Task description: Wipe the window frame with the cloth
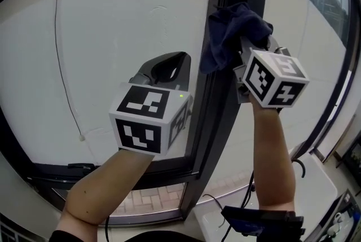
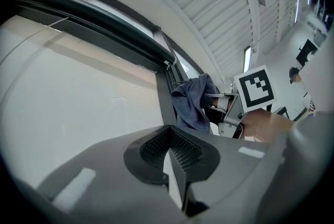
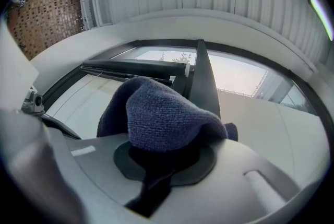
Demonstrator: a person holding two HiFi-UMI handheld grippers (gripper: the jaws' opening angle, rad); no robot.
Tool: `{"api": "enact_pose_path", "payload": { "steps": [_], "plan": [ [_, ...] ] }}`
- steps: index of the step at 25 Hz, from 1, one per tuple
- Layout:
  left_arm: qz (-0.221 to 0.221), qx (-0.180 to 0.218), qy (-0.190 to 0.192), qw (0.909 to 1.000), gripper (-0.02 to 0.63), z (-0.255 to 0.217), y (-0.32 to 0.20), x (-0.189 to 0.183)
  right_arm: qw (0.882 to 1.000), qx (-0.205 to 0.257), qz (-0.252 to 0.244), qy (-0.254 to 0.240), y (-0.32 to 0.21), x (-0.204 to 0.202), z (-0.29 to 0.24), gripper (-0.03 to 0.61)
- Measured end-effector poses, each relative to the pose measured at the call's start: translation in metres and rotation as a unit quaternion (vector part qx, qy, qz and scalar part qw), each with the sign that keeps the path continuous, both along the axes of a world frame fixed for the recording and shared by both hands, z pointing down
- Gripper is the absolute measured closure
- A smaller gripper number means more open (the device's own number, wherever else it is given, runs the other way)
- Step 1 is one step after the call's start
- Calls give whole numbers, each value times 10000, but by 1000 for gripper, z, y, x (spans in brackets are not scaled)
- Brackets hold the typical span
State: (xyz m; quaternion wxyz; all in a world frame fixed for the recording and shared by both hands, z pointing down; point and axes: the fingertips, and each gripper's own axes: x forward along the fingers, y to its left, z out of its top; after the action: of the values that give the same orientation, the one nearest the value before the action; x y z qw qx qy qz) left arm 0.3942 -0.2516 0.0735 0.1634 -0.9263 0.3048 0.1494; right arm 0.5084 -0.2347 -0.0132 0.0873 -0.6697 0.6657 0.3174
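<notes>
The right hand-held gripper [image 3: 162, 163] clamps the dark blue cloth [image 3: 162, 113] against the upright of the black window frame [image 1: 216, 119], near its top. The left hand-held gripper [image 2: 169, 154], jaws together and empty, hangs just left of it.

The cloth [image 1: 228, 32] is deep navy blue, nubbly in weave — dark against the near-black window frame [image 1: 225, 83]. The pane [image 1: 113, 38] beside it is flat milky white. The left gripper [image 1: 166, 63] and the right gripper [image 3: 162, 159] are matt grey; the left's pads [image 2: 156, 147] are black, finely gridded. Each cube [image 1: 148, 119] is white with bold black squares — a green dot glows on the left one. Below lies pinkish brick paving [image 1: 149, 198].
</notes>
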Motion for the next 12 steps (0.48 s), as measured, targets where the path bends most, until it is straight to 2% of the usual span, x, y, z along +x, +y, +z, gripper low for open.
{"api": "enact_pose_path", "payload": {
  "steps": [12],
  "plan": [
    [-21,-298,-160,9994,620,42,-7,-4,9995,-311,-3,-85,-2,5,58,531]
  ]
}}
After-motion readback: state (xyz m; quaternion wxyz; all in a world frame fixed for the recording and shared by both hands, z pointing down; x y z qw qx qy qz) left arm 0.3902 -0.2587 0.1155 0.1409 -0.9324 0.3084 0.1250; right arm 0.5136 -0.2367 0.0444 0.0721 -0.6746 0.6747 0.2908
